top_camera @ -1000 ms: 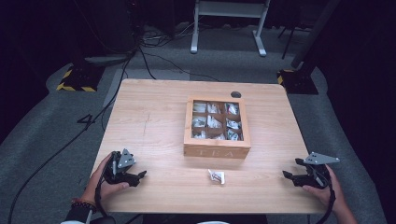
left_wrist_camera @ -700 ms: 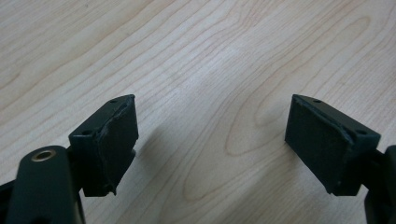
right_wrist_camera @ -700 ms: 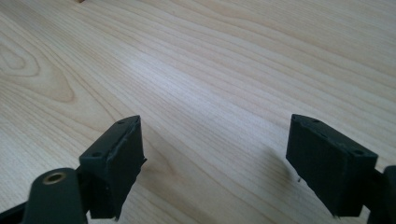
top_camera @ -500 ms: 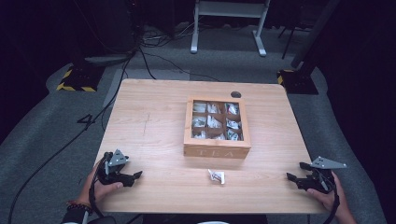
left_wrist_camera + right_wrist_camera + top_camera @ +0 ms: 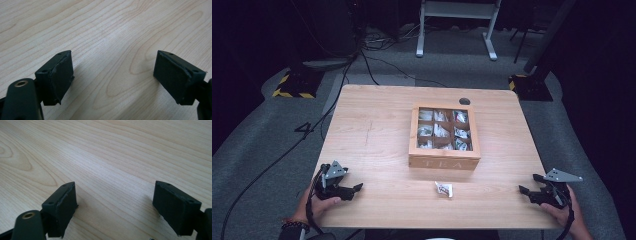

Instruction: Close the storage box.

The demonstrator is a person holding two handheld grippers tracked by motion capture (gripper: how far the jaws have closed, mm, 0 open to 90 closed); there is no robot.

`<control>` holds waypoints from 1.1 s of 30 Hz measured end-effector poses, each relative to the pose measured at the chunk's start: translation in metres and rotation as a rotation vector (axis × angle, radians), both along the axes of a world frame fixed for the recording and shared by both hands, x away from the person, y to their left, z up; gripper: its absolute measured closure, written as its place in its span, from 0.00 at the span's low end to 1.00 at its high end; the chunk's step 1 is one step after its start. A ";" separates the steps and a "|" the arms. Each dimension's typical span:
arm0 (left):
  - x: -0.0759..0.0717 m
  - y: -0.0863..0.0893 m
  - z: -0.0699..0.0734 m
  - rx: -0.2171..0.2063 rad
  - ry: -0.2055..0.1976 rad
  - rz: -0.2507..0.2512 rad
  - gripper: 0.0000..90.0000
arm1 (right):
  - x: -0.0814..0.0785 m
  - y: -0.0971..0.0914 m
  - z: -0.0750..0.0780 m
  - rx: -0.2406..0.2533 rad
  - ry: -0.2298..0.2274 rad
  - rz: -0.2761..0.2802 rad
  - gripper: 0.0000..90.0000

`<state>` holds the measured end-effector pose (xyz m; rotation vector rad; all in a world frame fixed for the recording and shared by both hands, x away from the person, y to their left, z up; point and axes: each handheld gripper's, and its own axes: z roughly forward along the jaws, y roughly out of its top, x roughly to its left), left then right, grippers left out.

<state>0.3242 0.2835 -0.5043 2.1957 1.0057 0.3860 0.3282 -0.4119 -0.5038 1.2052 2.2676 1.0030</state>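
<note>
1. Left gripper [image 5: 343, 189] is sitting at the near left edge of the table [image 5: 377, 135], jaws apart, gripping nothing.
2. Right gripper [image 5: 538, 191] is resting at the near right edge, jaws also apart.
3. Sachet [image 5: 443, 188] is lying between them, nearer the right gripper, just in front of the tea box [image 5: 443, 163].
4. Sachet is looking light, thin and crushable; probably best pinched gently across its edges.

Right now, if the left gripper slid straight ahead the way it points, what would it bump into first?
Probably the small tea packet. The left gripper points across bare table towards it, though the exact line is hard to judge.
</note>
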 end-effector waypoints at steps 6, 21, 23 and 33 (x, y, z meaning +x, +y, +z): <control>-0.001 0.000 0.000 -0.003 0.003 0.009 0.18 | 0.000 0.000 0.000 -0.001 0.000 -0.006 0.22; 0.000 0.001 0.000 0.004 0.000 0.016 0.18 | 0.001 0.001 0.000 0.001 0.000 -0.017 0.22; 0.000 0.001 0.000 0.004 -0.004 0.018 0.18 | 0.001 0.001 0.000 0.001 0.000 -0.017 0.22; 0.000 0.001 0.000 -0.004 0.002 0.034 0.18 | 0.001 0.001 0.000 0.002 0.000 -0.020 0.22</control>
